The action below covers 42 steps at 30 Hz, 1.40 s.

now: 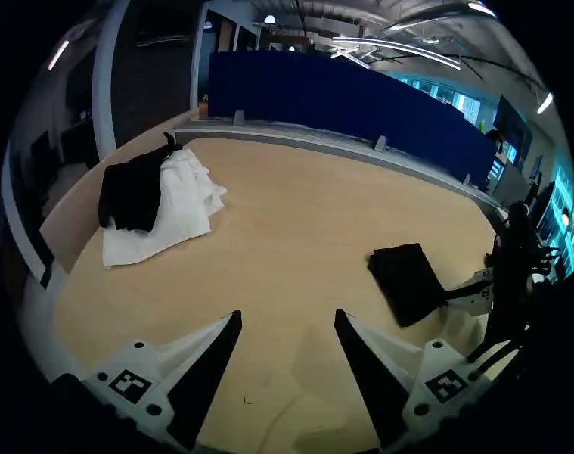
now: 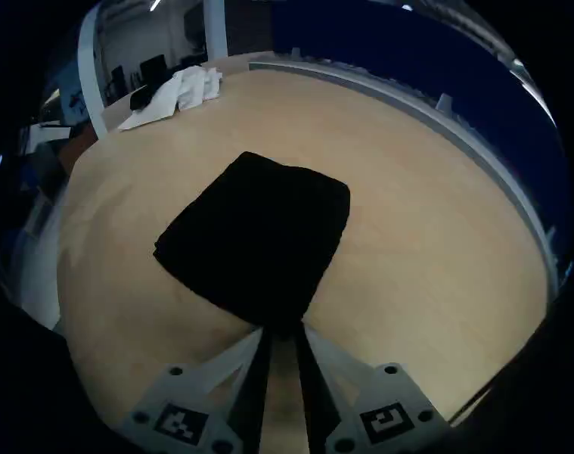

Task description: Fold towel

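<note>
1. At the near edge of the black folded cloth towel, the right gripper holds its two fingers almost together. The hem sits between their tips, so I judge it clamped on the towel.
2. Well to the left of the towel, the left gripper hangs over the pale wooden tabletop, fingers spread wide with nothing between them.
3. The towel lies flat on that tabletop as a compact, roughly rectangular pad with soft, rounded corners. Its matt black weave swallows the light, so the fold lines cannot be made out.
4. The tabletop looks smooth and the layers may slide on it. The pinch should therefore catch every layer at the hem and lift low. The free gripper would do best to take the neighbouring corner or steady the far side, keeping the edges square as the cloth turns over.
5. Far beyond the towel lies a heap of white and black crumpled cloths, loose and wrinkled.
</note>
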Tool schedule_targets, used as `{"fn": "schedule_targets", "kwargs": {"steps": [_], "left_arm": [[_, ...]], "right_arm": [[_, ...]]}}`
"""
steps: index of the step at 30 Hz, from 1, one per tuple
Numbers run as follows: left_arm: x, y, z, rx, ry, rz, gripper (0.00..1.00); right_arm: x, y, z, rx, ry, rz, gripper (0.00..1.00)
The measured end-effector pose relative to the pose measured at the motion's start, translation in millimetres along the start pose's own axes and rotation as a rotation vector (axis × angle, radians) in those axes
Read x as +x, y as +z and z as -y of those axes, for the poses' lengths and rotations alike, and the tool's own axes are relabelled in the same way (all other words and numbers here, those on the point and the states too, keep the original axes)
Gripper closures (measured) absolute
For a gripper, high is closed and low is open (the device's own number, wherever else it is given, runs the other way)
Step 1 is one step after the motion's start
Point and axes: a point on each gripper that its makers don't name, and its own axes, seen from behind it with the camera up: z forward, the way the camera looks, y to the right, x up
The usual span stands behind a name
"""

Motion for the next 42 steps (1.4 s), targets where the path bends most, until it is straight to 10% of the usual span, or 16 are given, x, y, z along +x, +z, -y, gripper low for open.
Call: {"fn": "schedule_targets", "kwargs": {"steps": [14, 32, 42], "left_arm": [[2.1, -1.6, -0.9, -0.003, -0.002, -0.002, 0.09], [32.5, -8.7, -7.5, -0.021, 0.011, -0.057, 0.09], [39.8, -12.0, -16.2, -0.039, 0.02, -0.069, 0.09]], "right_arm": [[21.0, -13.8, -1.6, -0.01, -0.01, -0.036, 0.93], [157.4, -97.1, 0.0, -0.007, -0.014, -0.308, 0.94], [173.0, -117.8, -16.1, -0.038, -0.002, -0.349, 0.94]]}}
